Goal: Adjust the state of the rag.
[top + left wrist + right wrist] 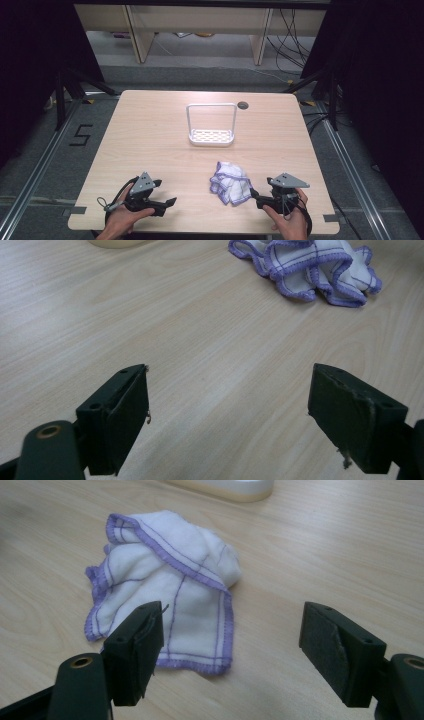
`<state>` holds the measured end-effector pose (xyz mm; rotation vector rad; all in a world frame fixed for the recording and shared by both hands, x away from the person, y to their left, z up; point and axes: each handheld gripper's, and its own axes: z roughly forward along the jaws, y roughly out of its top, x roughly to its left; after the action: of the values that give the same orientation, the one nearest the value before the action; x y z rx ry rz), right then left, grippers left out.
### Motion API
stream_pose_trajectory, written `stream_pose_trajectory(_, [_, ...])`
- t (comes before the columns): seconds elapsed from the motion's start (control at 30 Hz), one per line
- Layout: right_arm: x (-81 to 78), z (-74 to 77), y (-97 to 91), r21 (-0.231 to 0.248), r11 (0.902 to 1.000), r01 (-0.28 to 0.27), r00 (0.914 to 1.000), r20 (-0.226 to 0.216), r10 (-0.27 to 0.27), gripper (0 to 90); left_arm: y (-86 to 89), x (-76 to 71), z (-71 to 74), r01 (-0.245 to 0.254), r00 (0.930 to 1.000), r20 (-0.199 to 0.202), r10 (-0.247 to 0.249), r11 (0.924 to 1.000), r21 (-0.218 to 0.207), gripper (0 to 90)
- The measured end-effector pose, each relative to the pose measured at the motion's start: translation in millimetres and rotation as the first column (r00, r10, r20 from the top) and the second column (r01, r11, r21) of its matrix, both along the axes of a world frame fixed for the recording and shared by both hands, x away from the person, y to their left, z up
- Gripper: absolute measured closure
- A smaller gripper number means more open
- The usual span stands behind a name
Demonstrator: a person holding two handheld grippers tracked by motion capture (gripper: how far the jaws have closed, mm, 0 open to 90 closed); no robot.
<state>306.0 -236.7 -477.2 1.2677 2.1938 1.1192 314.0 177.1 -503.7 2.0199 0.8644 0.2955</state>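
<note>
Crumpled white cloth with purple stitched hem [230, 182] is seen near tabletop's [150, 140] front edge, right of centre; judged soft, light, limp; hem corner best pinched; right gripper [231, 647] fingers spread just short of it; left gripper [227, 417] fingers spread, empty.

A pale wood-grain tabletop [150, 135] with rounded corners and a round cable hole [243, 105] near its far edge stands on a grey floor [45, 165]. Metal rails [35, 175] run along the floor on both sides, and a black mark like a "5" [81, 135] lies left of the tabletop. Beyond stand light wooden furniture legs [139, 35] and loose black cables [292, 40]. Dark curtains [380, 75] flank both sides.
</note>
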Motion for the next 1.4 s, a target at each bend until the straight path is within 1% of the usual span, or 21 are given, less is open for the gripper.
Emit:
stream_pose_trajectory(0.1, [-1.3,2.3,4.5,0.002,1.0,0.008,0.9999,-0.009,-0.007,26.8,-1.0,0.6,-1.3,0.01,0.9999,0.002,-0.01,0.9999,-0.001,15.8])
stream_pose_trajectory(0.13, [2.2,4.7,6.6,-0.018,0.9994,-0.029,0.9995,0.011,0.029,26.8,-0.6,0.7,-0.8,0.002,1.0,-0.002,-0.002,1.0,0.006,15.7])
stream_pose_trajectory(0.27, [5.1,10.1,14.0,-0.021,0.9983,-0.054,0.9981,0.027,0.054,27.8,-0.4,2.0,-1.8,-0.002,1.0,0.003,0.002,0.9999,-0.015,15.7])
stream_pose_trajectory(0.3, [4.3,13.5,18.2,-0.008,0.9986,-0.051,0.9987,0.007,0.051,28.8,-0.6,2.1,-1.8,-0.01,0.9999,0.002,0.01,0.9997,-0.02,15.8])
stream_pose_trajectory(0.33, [8.1,16.0,19.1,-0.027,0.9961,-0.084,0.9957,0.036,0.085,29.8,-0.5,2.4,-1.5,-0.01,0.9999,-0.002,0.01,0.9997,-0.02,16.0])
stream_pose_trajectory(0.37, [8.2,18.9,23.6,-0.014,0.9964,-0.083,0.996,0.031,0.084,30.6,-0.5,2.8,-1.9,-0.008,1.0,-0.003,0.008,0.9996,-0.028,16.6])
stream_pose_trajectory(0.4, [12.6,24.6,29.6,-0.034,0.9916,-0.125,0.9907,0.05,0.127,31.2,-0.7,2.6,-1.7,-0.008,0.9999,-0.01,0.007,0.9992,-0.038,17.1])
stream_pose_trajectory(0.43, [12.6,24.6,29.6,-0.034,0.9916,-0.125,0.9907,0.05,0.127,31.2,-0.7,2.6,-1.7,-0.008,0.9999,-0.01,0.007,0.9992,-0.038,17.1])
stream_pose_trajectory(0.47, [15.1,30.6,36.7,-0.053,0.9854,-0.162,0.9857,0.038,0.164,32.7,-1.0,2.4,-1.8,-0.011,0.9999,-0.005,0.01,0.9992,-0.038,17.1])
stream_pose_trajectory(0.53, [16.8,32.8,40.1,-0.06,0.9834,-0.171,0.9835,0.049,0.174,33.5,-1.0,2.3,-1.2,0.0,1.0,-0.01,0.0,0.9995,-0.032,17.1])
stream_pose_trajectory(0.6, [22.9,37.5,49.5,-0.075,0.9739,-0.214,0.9743,0.055,0.218,36.7,-1.7,1.7,-0.8,-0.002,0.9999,-0.013,0.001,0.9997,-0.025,16.9])
stream_pose_trajectory(0.63, [22.9,37.5,49.5,-0.075,0.9739,-0.214,0.9743,0.055,0.218,36.7,-2.5,1.7,-1.6,-0.003,1.0,-0.008,0.003,0.9993,-0.039,16.9])
stream_pose_trajectory(0.7, [28.7,40.2,59.3,-0.085,0.9669,-0.241,0.9686,0.043,0.245,37.2,-2.5,2.0,-1.1,0.007,0.9999,-0.009,-0.007,0.9995,-0.03,16.9])
stream_pose_trajectory(0.8, [33.6,39.8,64.3,-0.105,0.9613,-0.254,0.964,0.052,0.261,39.6,-2.9,1.6,-0.9,0.004,0.9999,-0.011,-0.004,0.9998,-0.021,16.8])
stream_pose_trajectory(0.93, [42.2,36.0,74.3,-0.131,0.9507,-0.281,0.9572,0.032,0.288,40.8,-3.3,1.4,-0.9,0.006,0.9999,-0.01,-0.006,0.9998,-0.02,16.8])
stream_pose_trajectory(0.97, [44.8,34.4,80.1,-0.14,0.9446,-0.297,0.9543,-0.005,0.299,41.2,-3.5,1.4,-1.2,0.007,0.9999,-0.007,-0.007,0.9997,-0.025,17.0])
stream_pose_trajectory(1.0, [47.1,33.7,82.5,-0.154,0.9384,-0.309,0.9499,-0.003,0.313,42.1,-4.0,1.6,-1.5,0.011,0.9999,-0.007,-0.011,0.9996,-0.027,17.2])
stream_pose_trajectory(1.13, [53.1,31.8,90.6,-0.171,0.9276,-0.332,0.942,-0.008,0.336,43.4,-5.3,1.0,-2.4,0.002,1.0,-0.005,-0.002,0.9996,-0.029,17.2])
stream_pose_trajectory(1.2, [56.6,30.0,96.4,-0.173,0.928,-0.33,0.9434,-0.027,0.33,43.9,-5.4,1.3,-2.2,0.01,0.9999,-0.007,-0.01,0.9997,-0.021,17.2])
stream_pose_trajectory(1.27, [61.4,28.0,101.5,-0.187,0.9206,-0.343,0.9388,-0.033,0.343,45.4,-4.6,2.1,-2.2,0.02,0.9997,-0.014,-0.02,0.9998,-0.01,17.2])
stream_pose_trajectory(1.4, [68.2,21.0,113.6,-0.214,0.9092,-0.357,0.9335,-0.048,0.355,48.0,-4.8,2.3,-2.7,0.019,0.9997,-0.014,-0.019,0.9994,-0.028,17.4])
